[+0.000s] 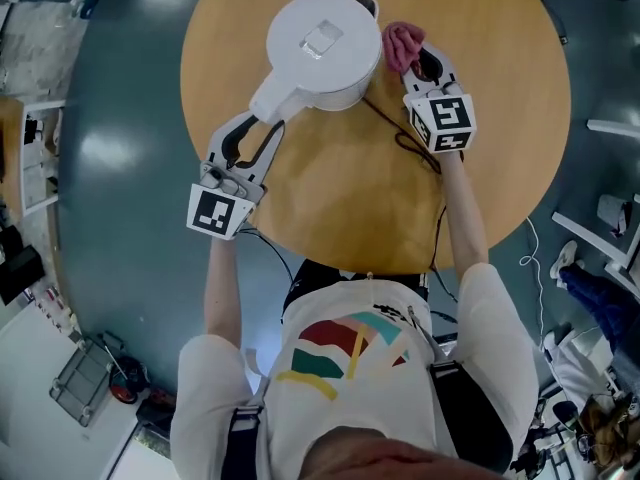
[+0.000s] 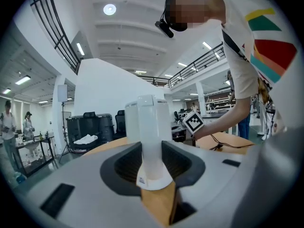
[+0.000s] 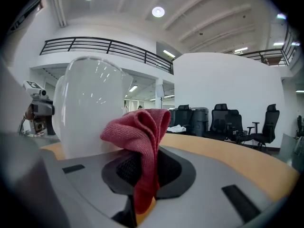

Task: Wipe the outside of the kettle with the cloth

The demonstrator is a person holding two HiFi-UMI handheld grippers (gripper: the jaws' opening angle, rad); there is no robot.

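Kettle (image 1: 320,53): bench (image 1: 500,118) 12 o'clock, handle (image 2: 151,137) clamped in your left hand-held gripper (image 1: 262,128).
Cloth (image 1: 402,46): pinched in your right hand-held gripper (image 1: 418,65), at kettle's 3 o'clock.
Risk: hard wiping could tip kettle; cord (image 1: 400,136) could snag your gripper.

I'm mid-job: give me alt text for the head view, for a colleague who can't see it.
Seen from above, a white kettle stands on a round wooden table; the left gripper clamps its handle while the right gripper holds a red cloth at the kettle's right side. A black cable lies on the table near the right gripper.
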